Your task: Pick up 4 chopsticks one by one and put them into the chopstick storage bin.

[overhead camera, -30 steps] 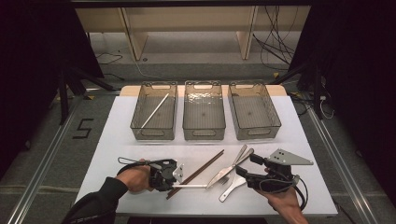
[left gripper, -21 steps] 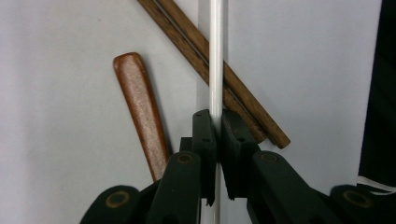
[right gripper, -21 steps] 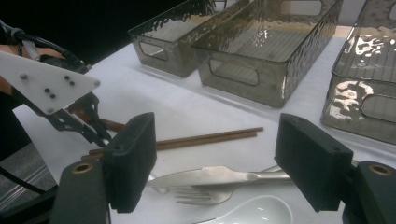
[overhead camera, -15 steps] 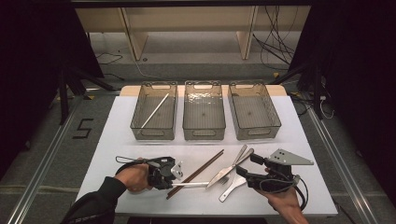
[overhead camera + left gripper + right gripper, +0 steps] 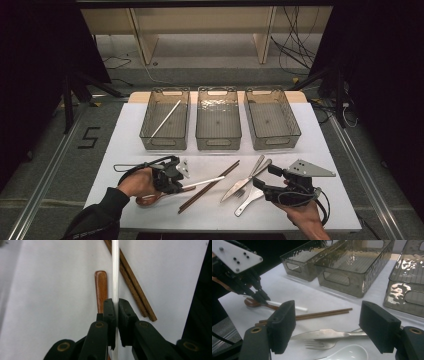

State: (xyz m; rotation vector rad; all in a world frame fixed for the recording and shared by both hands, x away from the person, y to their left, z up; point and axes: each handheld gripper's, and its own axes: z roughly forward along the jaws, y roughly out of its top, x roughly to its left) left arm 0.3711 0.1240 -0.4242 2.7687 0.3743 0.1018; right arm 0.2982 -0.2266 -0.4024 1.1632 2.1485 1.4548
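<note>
Now left gripper [image 5: 115, 315] clamps white chopstick [image 5: 115, 270], barely lifted vs 1 s ago; right gripper [image 5: 327, 325] wide, idle; prob bin-bound.

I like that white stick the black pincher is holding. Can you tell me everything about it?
The white stick is thin, straight and smooth, maybe plastic. The left gripper is shut on it near one end, with a jaw pressing each side. In the high view it points toward the right gripper's side. It passes over the wooden spoon, beside the brown chopsticks, on the white table.
</note>
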